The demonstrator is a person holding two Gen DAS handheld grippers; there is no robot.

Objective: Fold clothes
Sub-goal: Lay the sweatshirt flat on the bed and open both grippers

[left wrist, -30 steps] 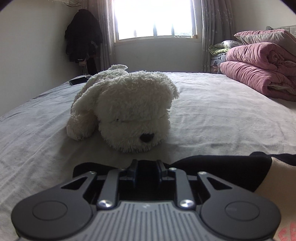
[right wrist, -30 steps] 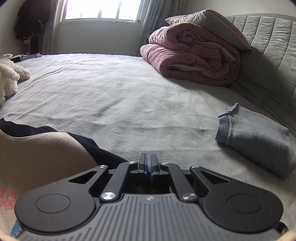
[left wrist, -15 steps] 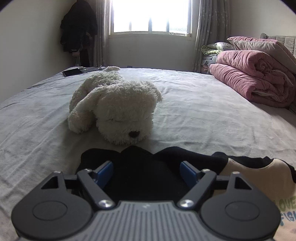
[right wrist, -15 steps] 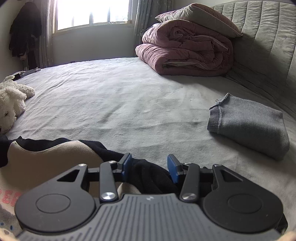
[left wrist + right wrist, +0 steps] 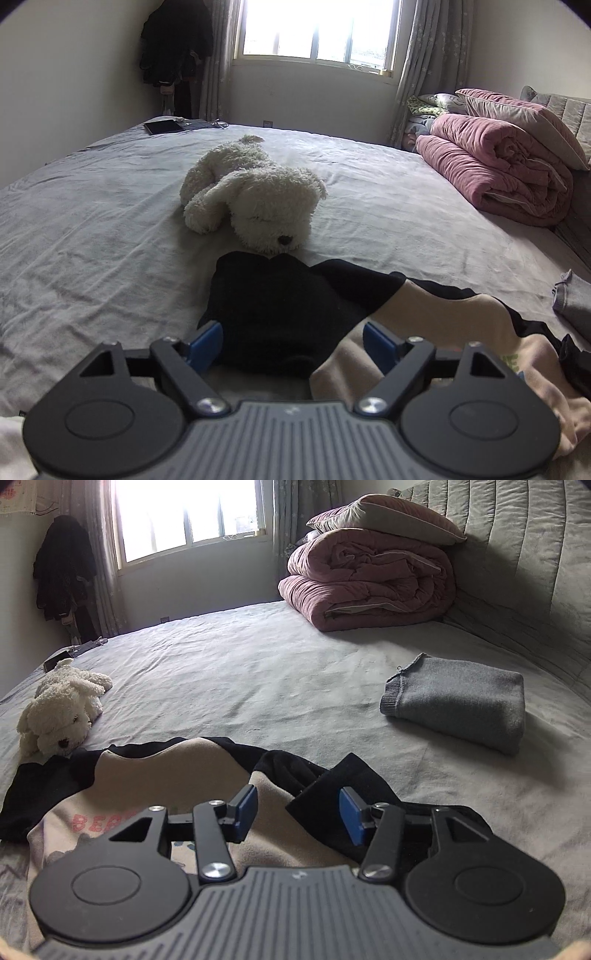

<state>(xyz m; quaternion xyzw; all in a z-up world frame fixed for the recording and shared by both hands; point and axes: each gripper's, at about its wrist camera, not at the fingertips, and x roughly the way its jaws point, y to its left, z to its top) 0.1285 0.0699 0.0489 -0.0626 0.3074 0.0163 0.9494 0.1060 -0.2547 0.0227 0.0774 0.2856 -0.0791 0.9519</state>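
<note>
A beige shirt with black sleeves and a printed front (image 5: pixel 177 775) lies on the grey bed sheet (image 5: pixel 258 672). In the left wrist view its black sleeve (image 5: pixel 273 306) spreads out ahead of my left gripper (image 5: pixel 293 349), which is open and hovers just above it, holding nothing. My right gripper (image 5: pixel 298 812) is open above the shirt's other black sleeve (image 5: pixel 343 775), which lies folded inward, and holds nothing. The shirt's lower part is hidden under both grippers.
A white plush dog (image 5: pixel 258 201) lies just beyond the left sleeve. A folded grey sweater (image 5: pixel 458 701) lies to the right. A rolled pink quilt (image 5: pixel 369 579) with a pillow on top sits by the padded headboard (image 5: pixel 517 554). A tablet (image 5: pixel 164 127) lies at the far corner.
Both grippers were shut on the shirt's black sleeves a second ago. They have opened, let go of the cloth and pulled back and up, so more of the shirt shows.
</note>
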